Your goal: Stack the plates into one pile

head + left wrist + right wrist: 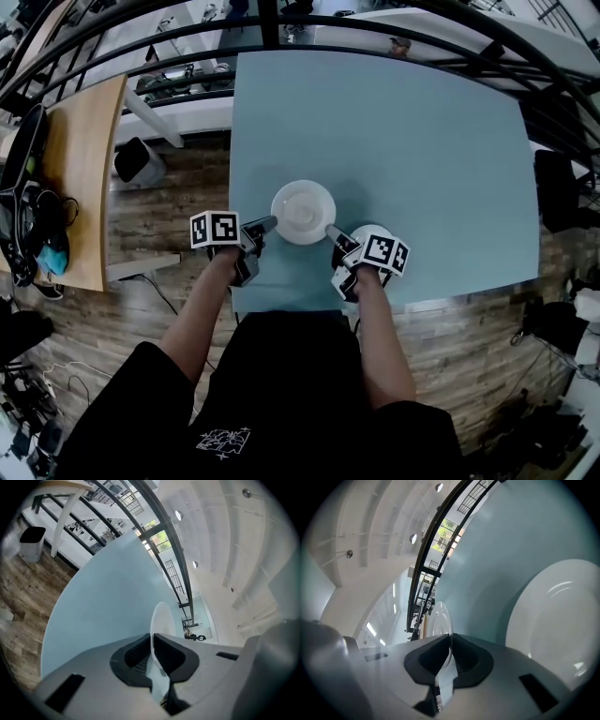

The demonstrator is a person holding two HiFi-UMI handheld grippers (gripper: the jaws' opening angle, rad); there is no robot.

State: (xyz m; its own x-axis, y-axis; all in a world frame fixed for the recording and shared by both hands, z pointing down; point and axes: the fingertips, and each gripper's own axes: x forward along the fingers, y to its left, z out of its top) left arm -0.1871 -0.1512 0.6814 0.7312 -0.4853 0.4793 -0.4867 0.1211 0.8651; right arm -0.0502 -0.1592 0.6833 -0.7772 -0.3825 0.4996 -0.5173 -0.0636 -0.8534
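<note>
A white plate [303, 212] hangs a little above the pale blue table [403, 131], held by both grippers at opposite rims. My left gripper [265, 225] is shut on its left rim, and in the left gripper view the plate [161, 618] shows edge-on between the jaws of that gripper [152, 639]. My right gripper [331, 231] is shut on the right rim, and the same plate [439, 619] runs between the jaws of the right gripper [451, 639]. A second white plate [364, 233] [560, 630] lies on the table just right of the first, partly hidden by my right hand.
The table's near edge [309, 305] runs close to the person's body. A wooden desk [80, 178] with dark gear stands at the left, with a black bin [139, 161] beside it on the wood floor. Black railings [394, 23] arc behind the table.
</note>
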